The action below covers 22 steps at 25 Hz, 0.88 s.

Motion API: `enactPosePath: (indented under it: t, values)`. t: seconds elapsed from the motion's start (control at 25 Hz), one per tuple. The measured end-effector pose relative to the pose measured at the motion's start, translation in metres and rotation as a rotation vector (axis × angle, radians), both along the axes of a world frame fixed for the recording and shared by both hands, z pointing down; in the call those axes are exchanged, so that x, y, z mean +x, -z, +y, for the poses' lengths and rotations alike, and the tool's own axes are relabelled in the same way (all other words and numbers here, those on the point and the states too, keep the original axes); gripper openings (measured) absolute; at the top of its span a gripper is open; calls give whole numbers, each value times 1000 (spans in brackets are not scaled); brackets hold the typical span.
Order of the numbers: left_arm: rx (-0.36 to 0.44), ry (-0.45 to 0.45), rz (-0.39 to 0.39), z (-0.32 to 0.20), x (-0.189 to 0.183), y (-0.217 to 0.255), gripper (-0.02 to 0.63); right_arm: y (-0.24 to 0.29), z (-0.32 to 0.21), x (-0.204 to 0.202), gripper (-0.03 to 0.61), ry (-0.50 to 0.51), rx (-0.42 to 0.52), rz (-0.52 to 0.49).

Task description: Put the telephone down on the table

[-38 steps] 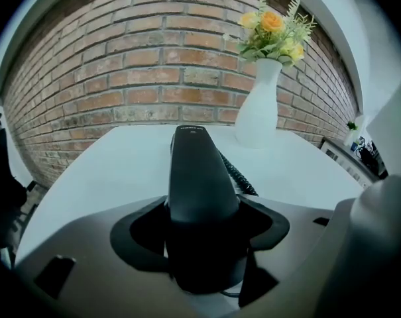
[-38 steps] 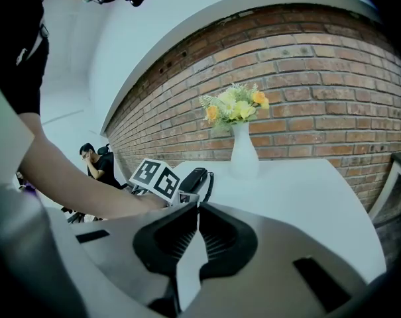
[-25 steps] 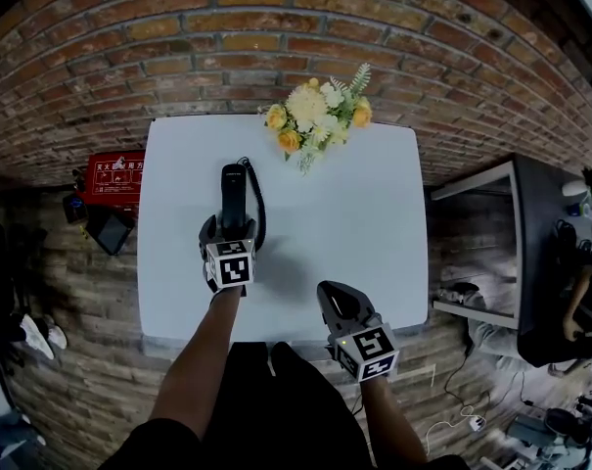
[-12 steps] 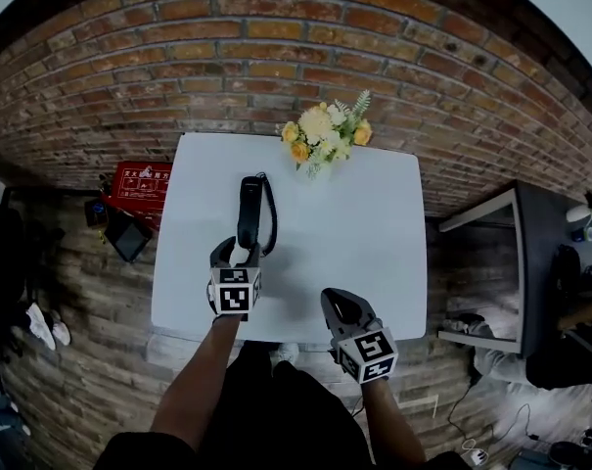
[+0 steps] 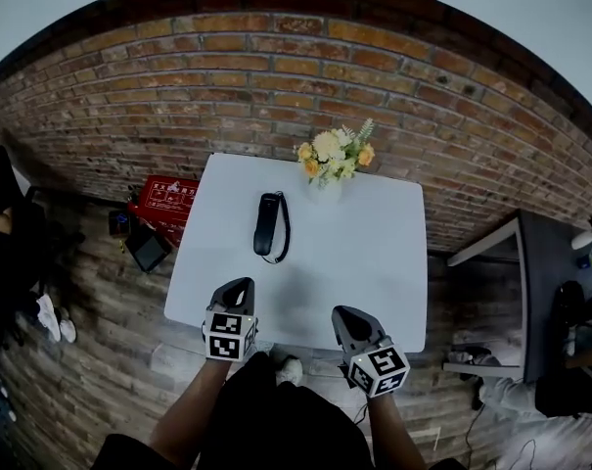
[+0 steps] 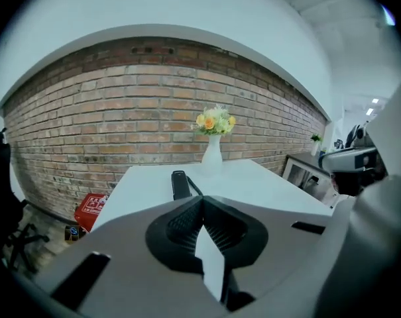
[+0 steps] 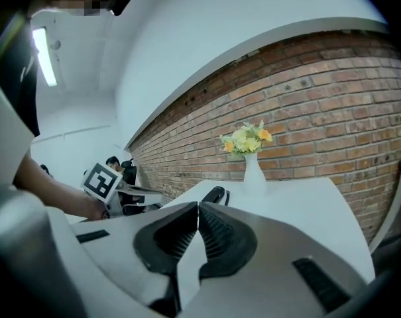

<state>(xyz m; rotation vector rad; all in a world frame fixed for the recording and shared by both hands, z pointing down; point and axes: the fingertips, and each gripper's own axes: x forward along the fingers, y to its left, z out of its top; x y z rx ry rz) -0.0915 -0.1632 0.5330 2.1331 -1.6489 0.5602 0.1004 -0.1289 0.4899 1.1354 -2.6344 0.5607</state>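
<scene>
The black telephone handset [image 5: 266, 222] lies flat on the white table [image 5: 364, 262] with its black cord looped beside it. Its end also shows in the left gripper view, telephone [image 6: 180, 183], and small in the right gripper view, telephone [image 7: 213, 195]. My left gripper [image 5: 239, 286] hangs near the table's front edge, well back from the handset, its jaws shut with nothing between them. My right gripper [image 5: 344, 313] is at the front edge to the right, also shut and empty.
A white vase of yellow and cream flowers [image 5: 333, 157] stands at the table's far edge by the brick wall. A red box [image 5: 164, 198] and a dark object sit on the floor left of the table. A dark desk [image 5: 550, 302] stands to the right.
The left gripper let go of the handset, drew back toward the front edge and shut. The handset stays lying on the table. The head view rose and pulled back.
</scene>
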Motion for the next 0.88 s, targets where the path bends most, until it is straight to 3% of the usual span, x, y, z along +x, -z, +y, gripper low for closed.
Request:
enactPosePath:
  t: [0.4,0.88]
  values:
    - [106,2,75,63,-17,64,14,28,18,1,21,24,50,-31]
    - [118,-106,119,69,-32,73,12,49,24,-12,21,-76,73,-34]
